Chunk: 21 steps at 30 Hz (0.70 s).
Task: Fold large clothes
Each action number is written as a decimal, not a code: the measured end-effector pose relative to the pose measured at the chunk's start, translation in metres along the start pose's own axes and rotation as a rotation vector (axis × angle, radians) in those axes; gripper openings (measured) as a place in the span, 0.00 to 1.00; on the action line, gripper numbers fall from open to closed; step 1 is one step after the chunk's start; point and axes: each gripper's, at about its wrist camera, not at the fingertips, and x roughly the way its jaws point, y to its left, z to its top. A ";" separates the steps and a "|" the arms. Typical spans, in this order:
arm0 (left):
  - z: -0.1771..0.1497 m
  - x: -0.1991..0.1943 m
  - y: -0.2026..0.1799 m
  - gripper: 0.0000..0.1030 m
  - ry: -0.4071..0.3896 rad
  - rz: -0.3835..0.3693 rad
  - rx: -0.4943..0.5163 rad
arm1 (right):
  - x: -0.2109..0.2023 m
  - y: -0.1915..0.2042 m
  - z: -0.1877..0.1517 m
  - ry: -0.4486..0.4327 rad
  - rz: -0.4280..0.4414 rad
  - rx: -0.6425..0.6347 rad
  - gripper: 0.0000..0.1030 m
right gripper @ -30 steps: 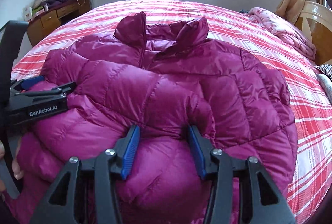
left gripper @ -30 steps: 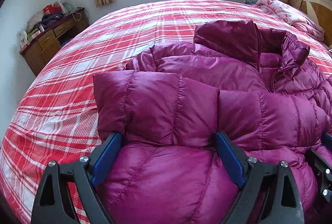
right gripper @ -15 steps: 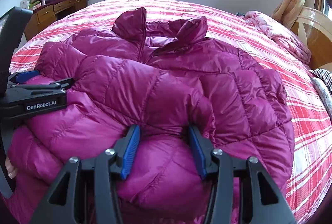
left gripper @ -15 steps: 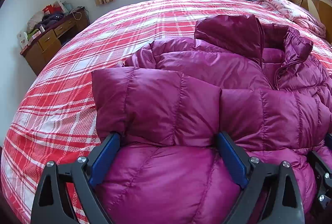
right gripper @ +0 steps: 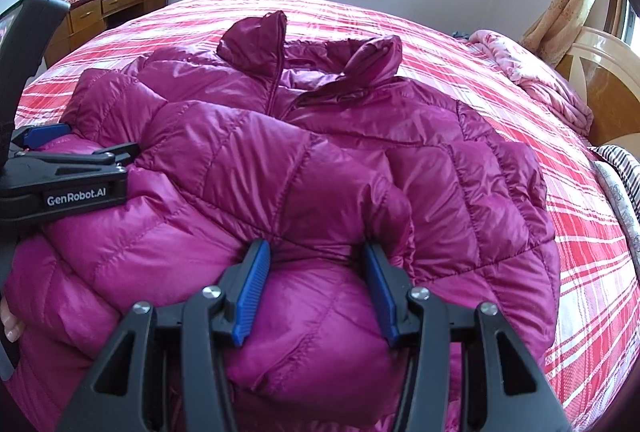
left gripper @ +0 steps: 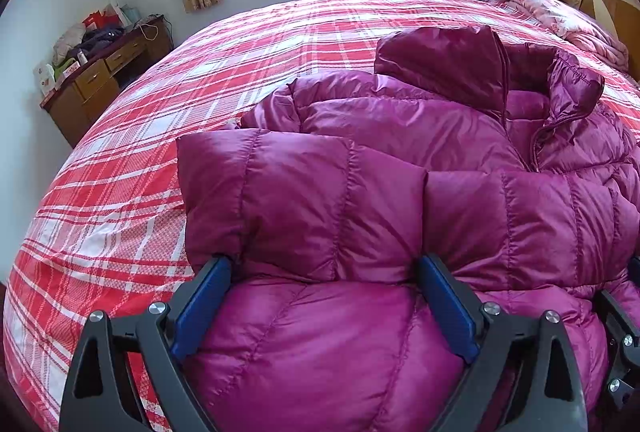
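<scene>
Fingers [left gripper: 202, 306] of both grippers spread wide, puffy jacket [right gripper: 320, 160] bulging between, lying on bed [left gripper: 120, 200]. Light, squishy, slick shell; grab quilted seams or hem, not puffed middle.

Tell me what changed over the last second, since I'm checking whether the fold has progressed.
Little. Both views shift slightly, the jacket sitting a touch lower in the left wrist view now. The left gripper and right gripper straddle the same puffy folds as before; the sleeve across the front, the collar and the bed are unchanged.
</scene>
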 end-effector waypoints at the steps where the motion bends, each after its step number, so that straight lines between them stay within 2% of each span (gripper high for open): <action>1: 0.000 0.000 0.000 0.92 0.000 0.000 0.000 | 0.000 0.000 0.000 0.000 0.000 -0.001 0.50; 14: 0.000 -0.008 0.006 0.92 -0.001 -0.028 0.001 | -0.002 -0.001 0.001 0.002 0.007 -0.003 0.51; 18: 0.003 -0.036 0.009 0.92 -0.044 -0.034 0.049 | -0.007 -0.005 0.004 0.005 0.052 -0.040 0.55; 21: 0.020 -0.059 0.014 0.92 -0.102 -0.058 0.063 | -0.014 -0.017 0.013 0.028 0.136 -0.025 0.64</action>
